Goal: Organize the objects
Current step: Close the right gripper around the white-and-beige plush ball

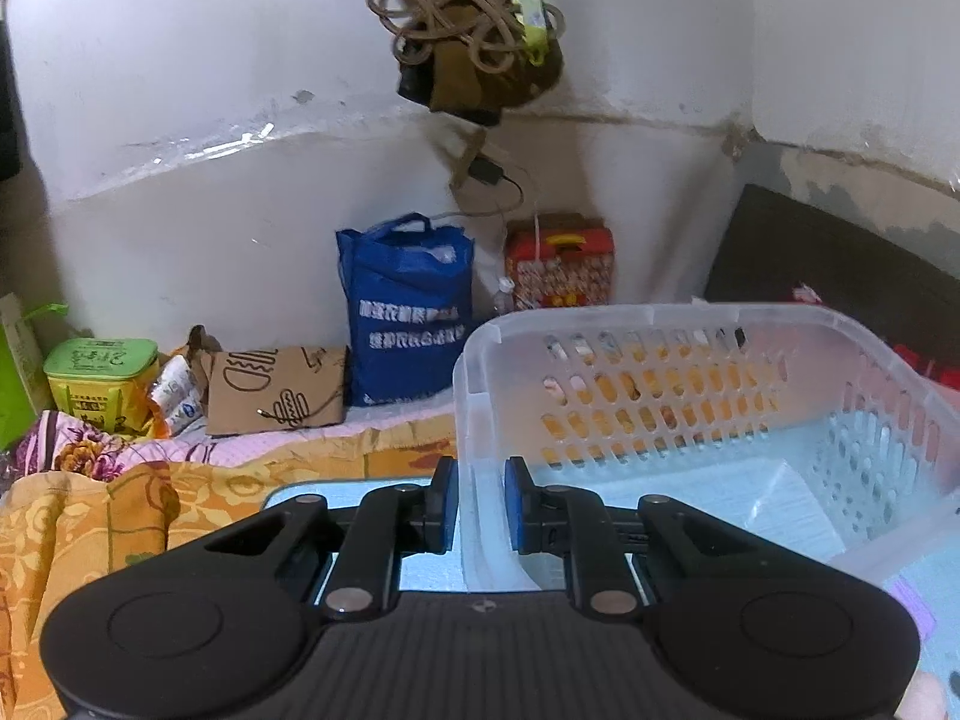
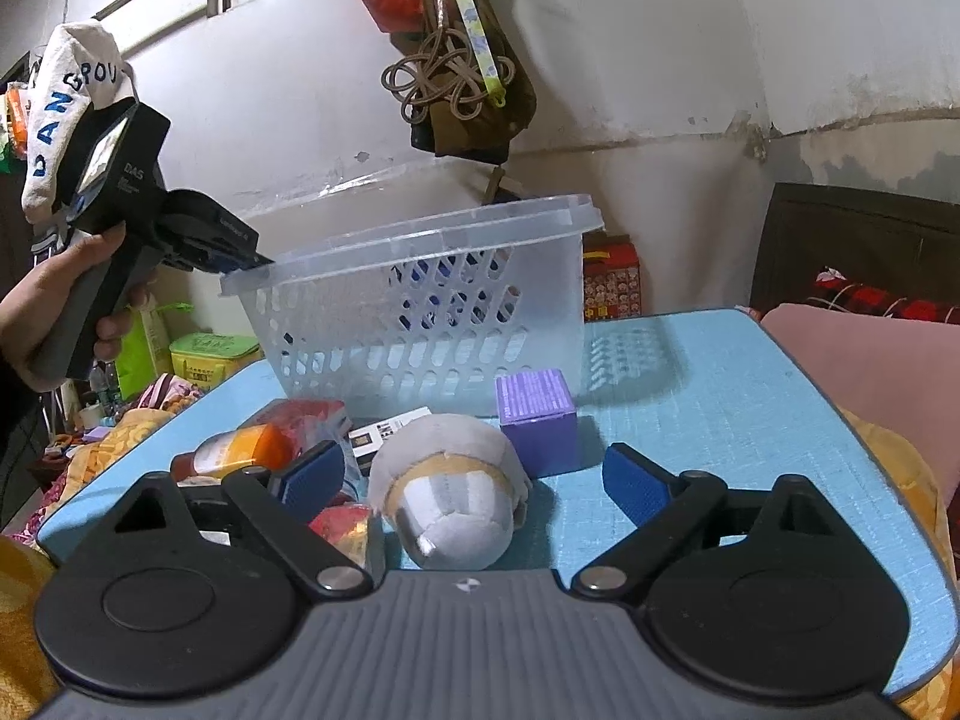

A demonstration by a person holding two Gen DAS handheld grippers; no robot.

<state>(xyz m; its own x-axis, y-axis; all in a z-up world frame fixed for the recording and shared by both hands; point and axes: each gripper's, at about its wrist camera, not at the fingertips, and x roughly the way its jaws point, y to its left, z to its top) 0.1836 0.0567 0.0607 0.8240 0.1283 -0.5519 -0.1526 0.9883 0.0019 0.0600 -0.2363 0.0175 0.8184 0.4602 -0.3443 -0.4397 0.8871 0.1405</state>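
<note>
Whitewashed walls with peeling paint close off a cluttered corner; a blue shopping bag (image 1: 405,306) and a red printed box (image 1: 559,261) stand against the far wall, and a tangle of rope (image 1: 462,6) hangs above them. My work surface is a light blue table (image 2: 750,420), set among floral bedding (image 1: 90,516).

Left gripper (image 1: 480,501): I have it clamped on the near corner wall of the clear plastic basket (image 1: 690,396). Jaws are narrowed to the thickness of the plastic, one blue pad outside the wall, the other inside. From the right wrist view the basket (image 2: 432,312) sits tilted, its gripped corner raised, its far side nearer the table. Something pale and flat lies on the basket floor; I cannot tell what it is.

Right gripper (image 2: 474,480): jaws spread wide, holding nothing. It hovers low over the items in front of the basket. A grey and tan plush toy (image 2: 456,498) lies between the fingers. A purple cube (image 2: 537,420) stands just behind it, close to the basket's wall. An orange-capped bottle (image 2: 240,450) lies on its side to the left, beside a red packet (image 2: 300,414) and a small barcoded box (image 2: 384,432).
</note>
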